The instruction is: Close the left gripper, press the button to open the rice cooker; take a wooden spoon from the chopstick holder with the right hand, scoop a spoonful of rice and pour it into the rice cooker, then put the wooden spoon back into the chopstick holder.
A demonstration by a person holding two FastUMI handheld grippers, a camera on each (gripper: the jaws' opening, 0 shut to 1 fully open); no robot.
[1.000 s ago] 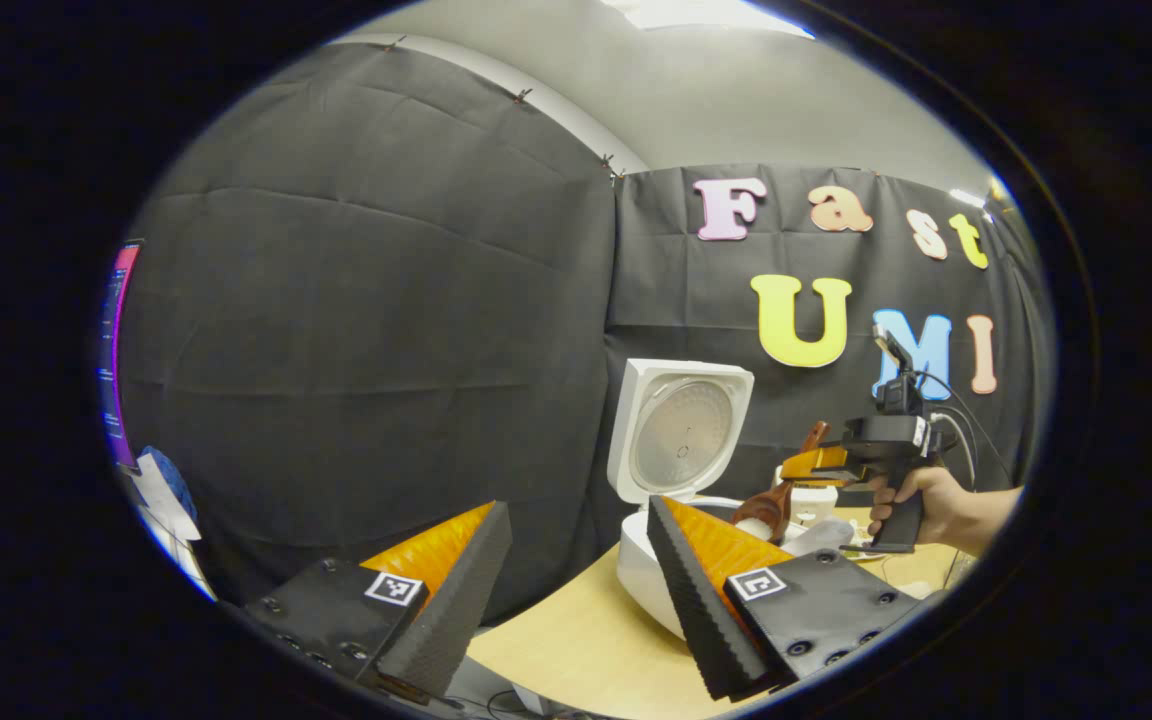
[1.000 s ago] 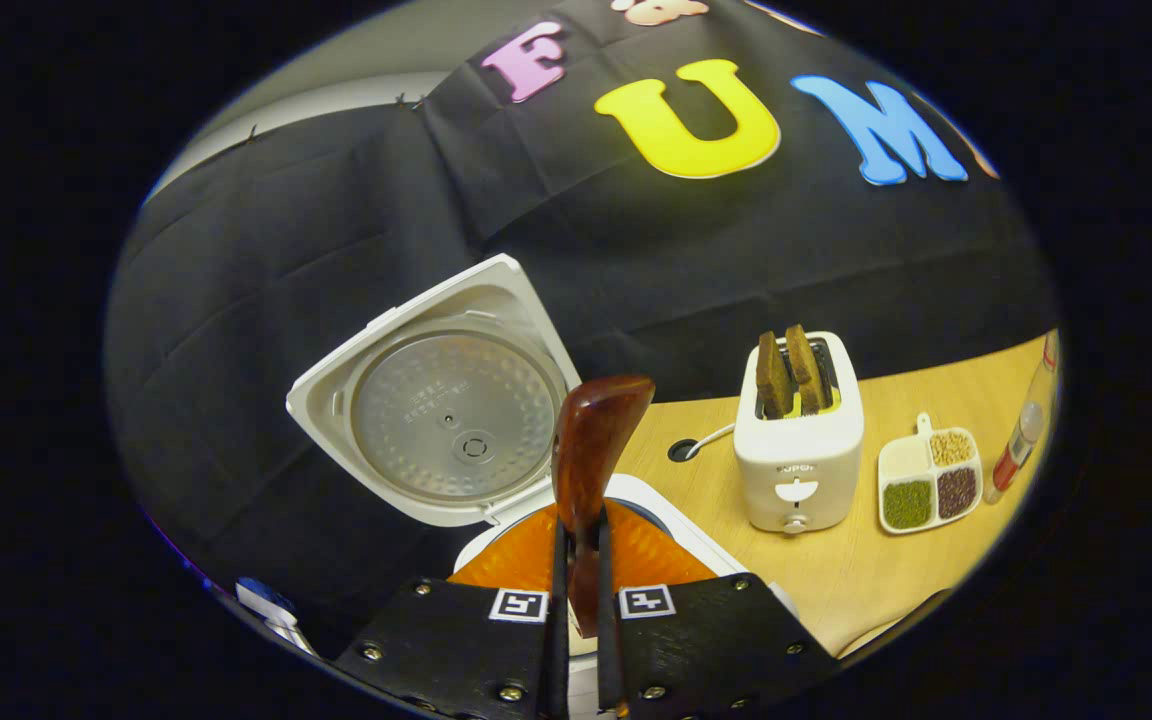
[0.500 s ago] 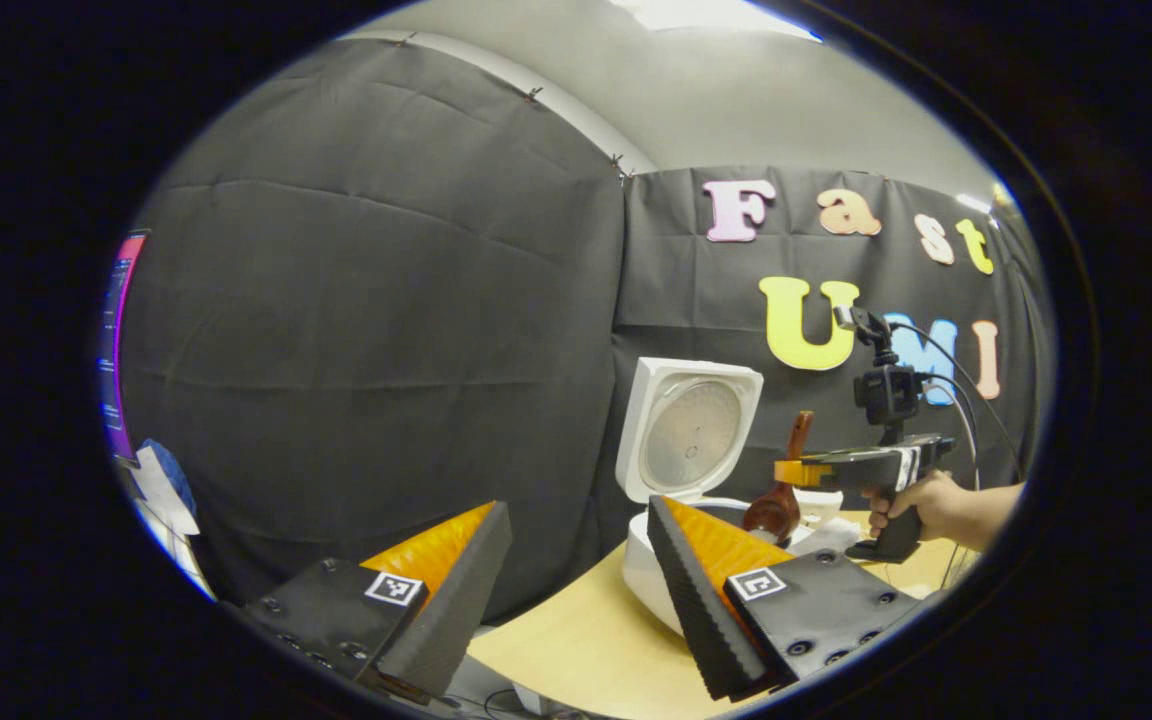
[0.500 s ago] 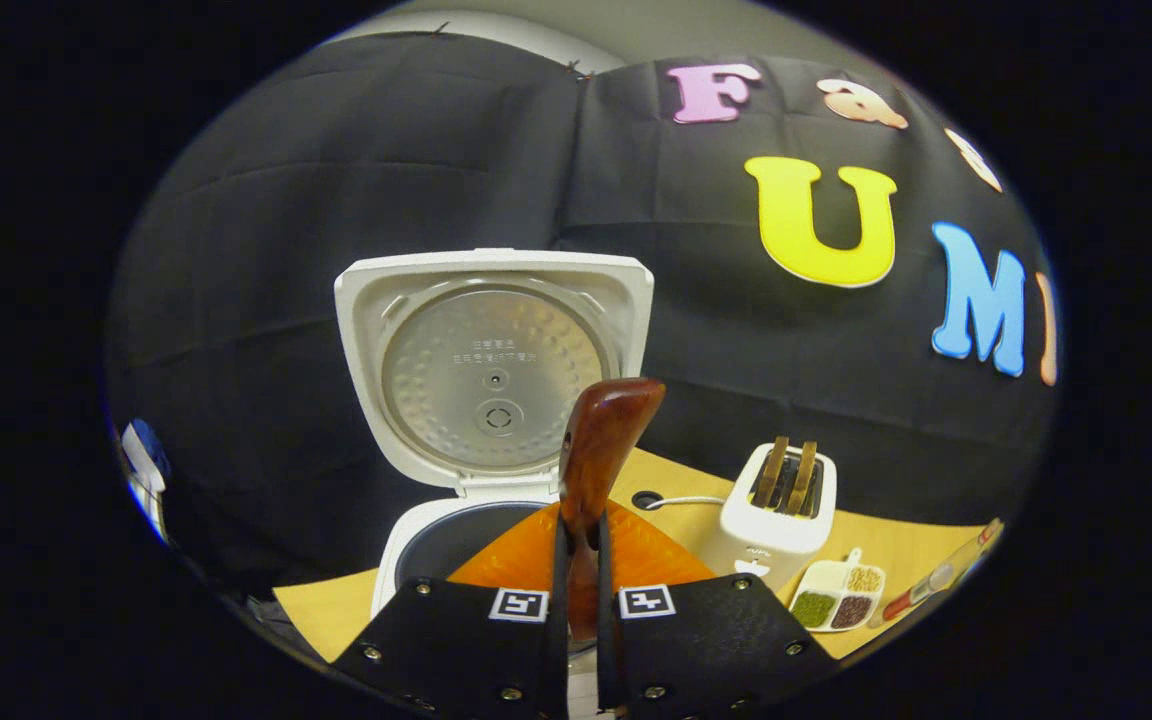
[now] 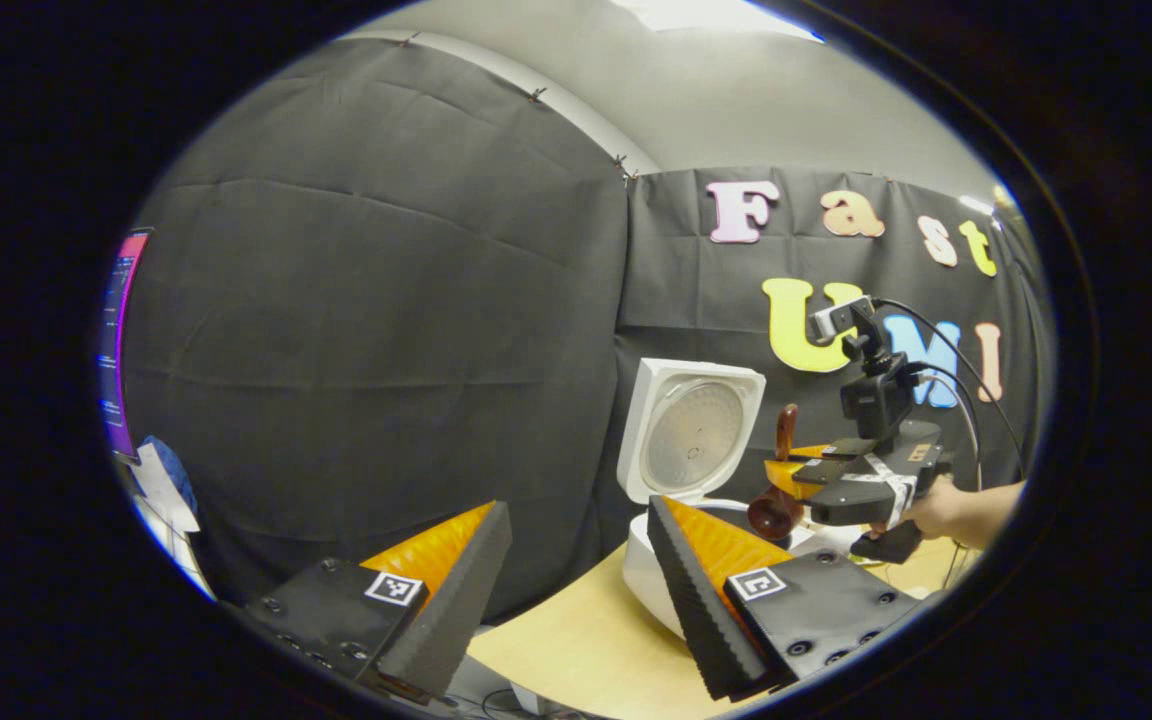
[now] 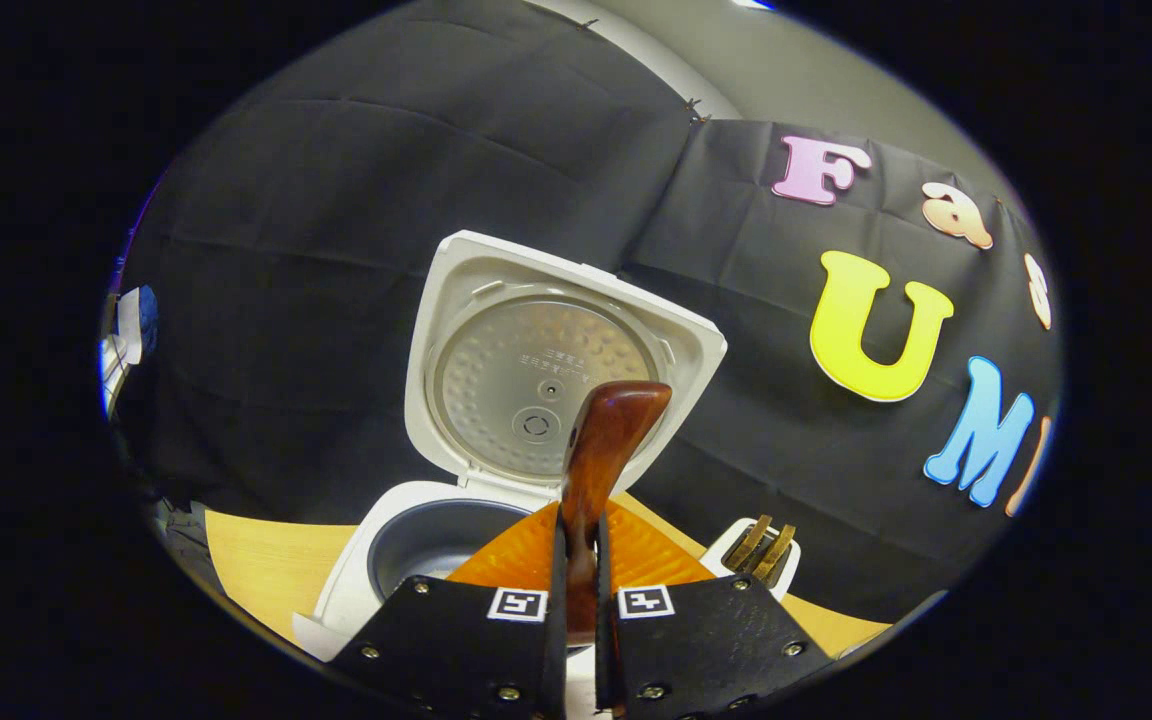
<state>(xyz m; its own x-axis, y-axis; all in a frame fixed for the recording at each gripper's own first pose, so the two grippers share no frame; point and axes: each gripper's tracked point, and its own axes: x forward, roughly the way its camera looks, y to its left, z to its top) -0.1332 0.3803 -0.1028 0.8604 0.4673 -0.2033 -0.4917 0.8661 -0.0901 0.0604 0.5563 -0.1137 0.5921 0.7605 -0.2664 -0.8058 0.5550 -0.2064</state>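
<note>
Right gripper (image 6: pixel 576 560) pinches the wooden spoon (image 6: pixel 601 460) by its handle, both fingers pressed on the wood with only the handle's thickness between them; the handle end rises upright out of the fingers, in front of the raised lid. In the left gripper view the same tool (image 5: pixel 796 478) is seen from the side, held by a hand (image 5: pixel 946 508) at the right edge, with the spoon's bowl end hanging below its fingers, just over the rice cooker's (image 5: pixel 651 570) open top. Whether the bowl carries any rice cannot be told. Rice cooker lid (image 6: pixel 546 370) stands fully up, hinged at the far side, inner plate facing the right gripper; the dark inner pot (image 6: pixel 431 535) lies open just below and left of the gripper's fingers, its near rim partly hidden behind them. Left gripper (image 5: pixel 576 590) is spread wide, nothing between its fingers, hanging low at the near-left of the cooker, its right finger overlapping the cooker's white body in view. Table (image 5: pixel 576 640) shows a bare strip in front of the cooker. A toaster (image 6: pixel 751 550) with two slices sits beside the cooker on its right, close to the right gripper's fingers. Black cloth wall stands close behind the lid.
</note>
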